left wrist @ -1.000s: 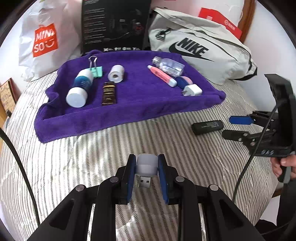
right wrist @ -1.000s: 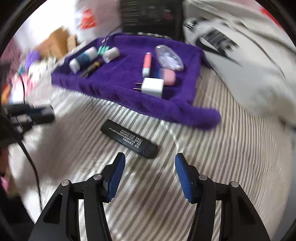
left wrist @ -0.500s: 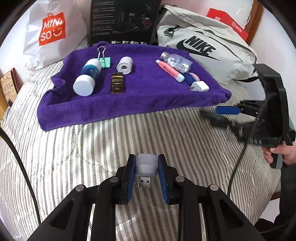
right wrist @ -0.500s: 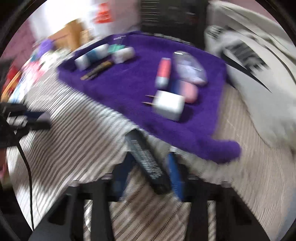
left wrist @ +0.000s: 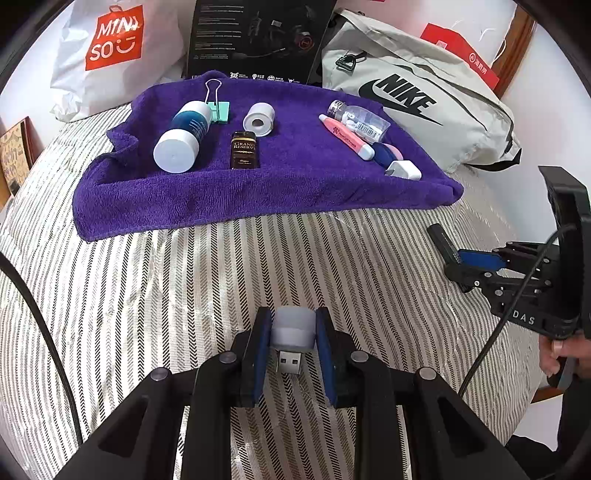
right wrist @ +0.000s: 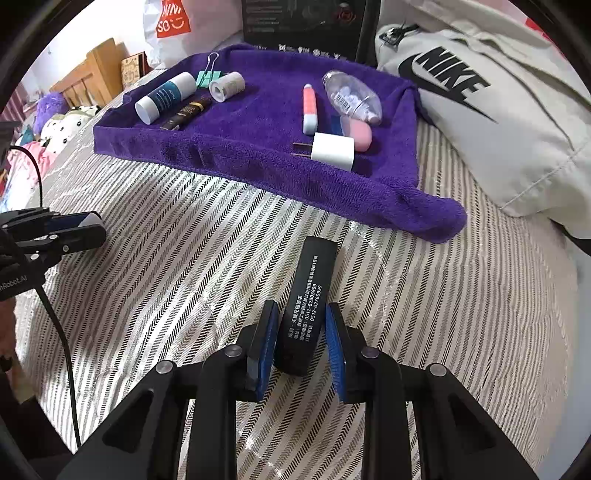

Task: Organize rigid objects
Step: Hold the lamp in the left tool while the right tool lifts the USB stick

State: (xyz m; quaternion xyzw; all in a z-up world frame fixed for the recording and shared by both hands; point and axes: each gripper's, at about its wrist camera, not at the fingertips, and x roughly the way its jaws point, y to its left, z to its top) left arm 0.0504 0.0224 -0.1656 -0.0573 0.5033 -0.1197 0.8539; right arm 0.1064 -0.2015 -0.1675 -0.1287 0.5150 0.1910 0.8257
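1. Left wrist view: left gripper (left wrist: 292, 345) has its fingers (left wrist: 258, 354) clenched on a small white USB plug light (left wrist: 292, 330), metal plug pointing back toward the camera, above the striped bedcover (left wrist: 184, 295), nearer the camera than the purple towel (left wrist: 295, 184).
2. Same view, on the towel: a blue-and-white bottle (left wrist: 183, 138) lies at its left part, a mint binder clip (left wrist: 218, 107) just behind that bottle, a white tape roll (left wrist: 258, 120) near the middle, a dark labelled box (left wrist: 243, 149) just in front of the roll.
3. At the towel's right part lie a pink pen (left wrist: 345, 136), a clear bottle (left wrist: 358, 118), a blue-and-pink case (left wrist: 384, 153) and a white charger (left wrist: 404, 170), close together.
4. Off the towel's right corner, the right gripper (left wrist: 458, 258) shows with a hand (left wrist: 565, 354) on its grip.
5. Right wrist view: right gripper (right wrist: 301, 343) has its fingers (right wrist: 267, 339) set on both sides of a black bar with white print (right wrist: 308, 302), which lies on the bedcover just in front of the towel's near right corner (right wrist: 424, 210). The left pad touches the bar; I cannot tell whether the right pad does.
6. Behind the towel stand a white shopping bag (right wrist: 166, 26), a black box (right wrist: 303, 22) and a grey Nike bag (right wrist: 498, 110).
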